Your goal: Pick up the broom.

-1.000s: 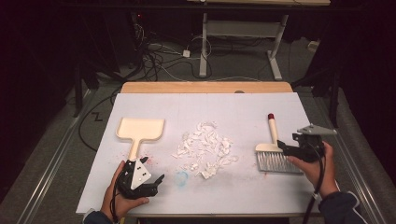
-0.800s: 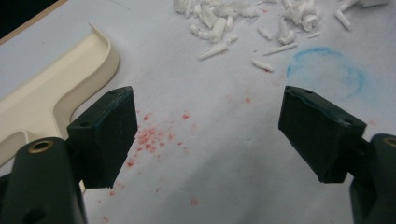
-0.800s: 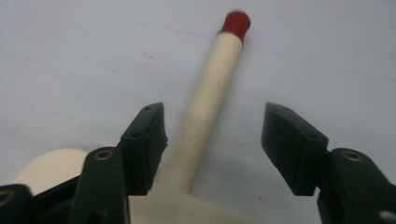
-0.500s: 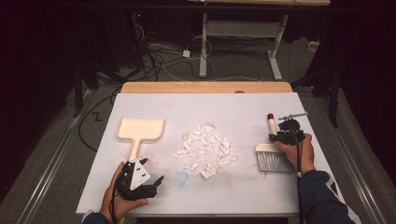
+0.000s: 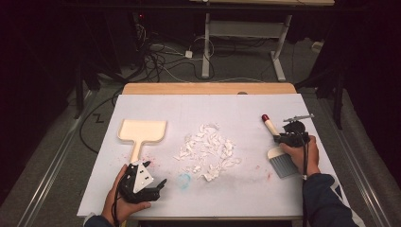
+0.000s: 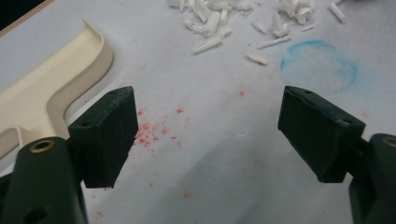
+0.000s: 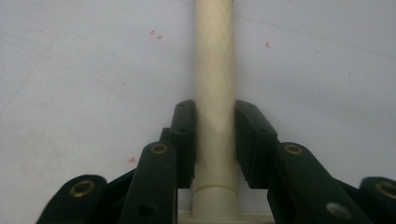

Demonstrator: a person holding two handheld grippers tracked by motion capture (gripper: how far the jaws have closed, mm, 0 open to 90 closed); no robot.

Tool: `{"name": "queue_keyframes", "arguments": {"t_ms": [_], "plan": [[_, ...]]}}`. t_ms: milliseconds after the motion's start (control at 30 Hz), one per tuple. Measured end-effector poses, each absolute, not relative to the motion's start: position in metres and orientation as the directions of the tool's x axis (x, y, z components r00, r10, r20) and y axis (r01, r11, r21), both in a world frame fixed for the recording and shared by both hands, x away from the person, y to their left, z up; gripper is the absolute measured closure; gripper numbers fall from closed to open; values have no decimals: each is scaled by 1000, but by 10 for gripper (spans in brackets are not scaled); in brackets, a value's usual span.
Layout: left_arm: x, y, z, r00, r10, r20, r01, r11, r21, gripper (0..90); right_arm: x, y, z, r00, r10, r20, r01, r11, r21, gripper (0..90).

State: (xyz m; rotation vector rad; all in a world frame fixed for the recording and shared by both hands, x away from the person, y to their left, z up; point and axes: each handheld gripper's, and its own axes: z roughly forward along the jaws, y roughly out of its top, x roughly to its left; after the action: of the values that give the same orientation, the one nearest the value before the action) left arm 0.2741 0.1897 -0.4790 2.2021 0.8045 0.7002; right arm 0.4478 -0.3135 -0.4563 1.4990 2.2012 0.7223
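The right tongs [image 7: 215, 140] have advanced and now clamp the brush handle [image 7: 214, 70]; left tongs [image 6: 205, 135] gape apart beside the dustpan [image 5: 142, 132], white scraps [image 5: 208, 151] unswept.

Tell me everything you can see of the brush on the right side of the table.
The brush is a small hand brush lying flat on the white table cover, right of the pile of white scraps. It has a cream, plastic-looking round handle with a dark red tip pointing away from the person, and a cream head with grey bristles toward the person. The right tool has its jaws against both sides of the handle, close to the head.
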Motion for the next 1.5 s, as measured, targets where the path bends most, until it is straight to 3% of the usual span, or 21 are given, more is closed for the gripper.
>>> {"name": "queue_keyframes", "arguments": {"t_ms": [233, 433, 767, 867, 1100, 1400, 1500], "plan": [[273, 192, -479, 659, 713, 239, 342, -568, 749, 192, 433, -323, -443, -397, 918, 10, 679, 286, 677, 717], [273, 191, -478, 658, 713, 242, 340, -568, 750, 192, 401, -328, -419, -449, 893, 4, 561, 278, 780, 718], [273, 190, -475, 655, 718, 234, 329, -550, 768, 191, 363, -330, -398, -493, 870, -1, 444, 253, 860, 718], [273, 185, -470, 654, 733, 187, 341, -507, 792, 192, 353, -329, -392, -506, 863, 1, 416, 242, 877, 718], [271, 141, -446, 732, 677, 74, 315, -433, 844, 198, 336, -312, -379, -529, 848, 2, 363, 224, 904, 718], [282, 35, -407, 863, 501, -69, 264, -329, 907, 222, 325, -268, -370, -570, 821, -27, 280, 225, 933, 718], [290, 6, -405, 870, 481, -107, 280, -304, 910, 228, 321, -252, -369, -587, 808, -46, 250, 235, 939, 718]]}}
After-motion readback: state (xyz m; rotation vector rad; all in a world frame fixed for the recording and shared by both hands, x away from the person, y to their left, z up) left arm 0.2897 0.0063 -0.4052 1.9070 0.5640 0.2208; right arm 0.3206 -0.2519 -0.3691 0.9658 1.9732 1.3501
